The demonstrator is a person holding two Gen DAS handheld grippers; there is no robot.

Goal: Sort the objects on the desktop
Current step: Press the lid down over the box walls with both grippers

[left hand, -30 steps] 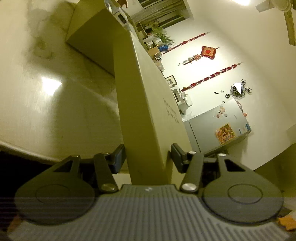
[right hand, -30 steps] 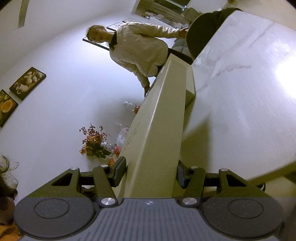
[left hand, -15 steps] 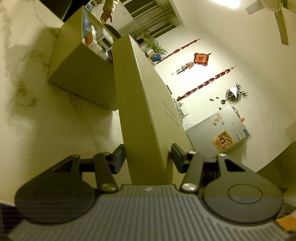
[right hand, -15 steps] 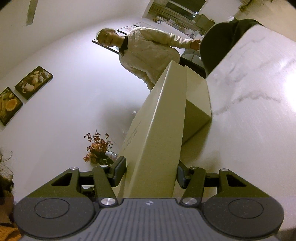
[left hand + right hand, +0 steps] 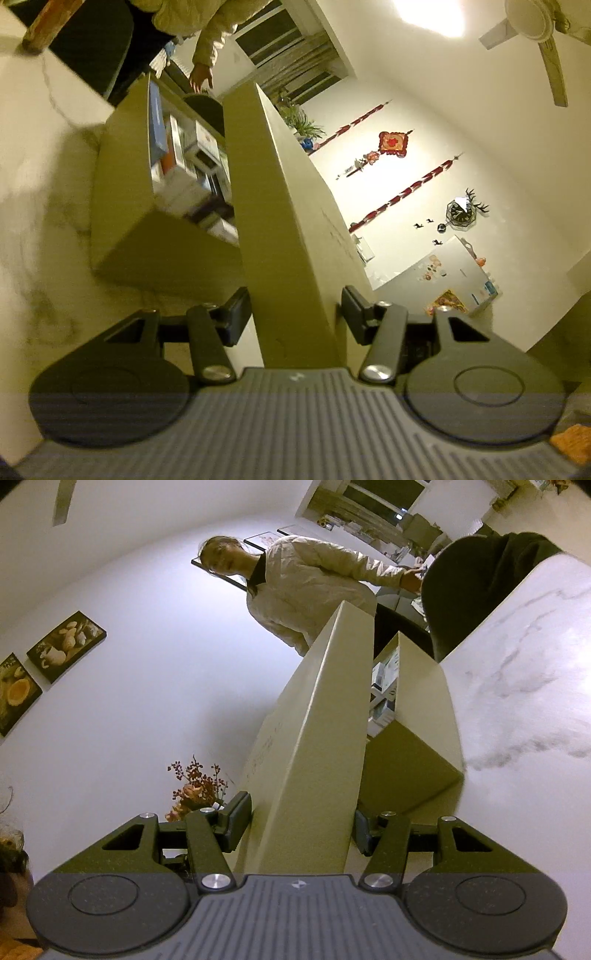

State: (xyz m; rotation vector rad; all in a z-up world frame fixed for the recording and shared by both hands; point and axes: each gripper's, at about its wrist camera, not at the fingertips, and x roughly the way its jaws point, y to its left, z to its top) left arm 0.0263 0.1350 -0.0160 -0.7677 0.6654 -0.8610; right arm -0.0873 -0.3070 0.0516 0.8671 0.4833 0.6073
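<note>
Between the two grippers hangs the box lid (image 5: 295,236), a broad, shallow, pale cardboard piece held edge-on above the marble table (image 5: 33,192); the open box (image 5: 122,206), packed with small cartons (image 5: 192,162), stands on that table just beside and below it. Left side: the left gripper (image 5: 295,314) is clamped across one rim wall of the lid, both pads pressed to its faces; the tool is rolled onto its side and points roughly level along the lid. Judged handling: light and stiff across its panel, yet thin-walled, so a hard pinch would likely crease it; smooth card may slip, and a hold at each end is the sound choice against twist. Right side: the right gripper (image 5: 301,821) is likewise clenched on the opposite rim wall (image 5: 321,738), rolled the mirror way and near level. A person in a pale jacket (image 5: 310,590) stands beyond the table, apart from the work.
</note>
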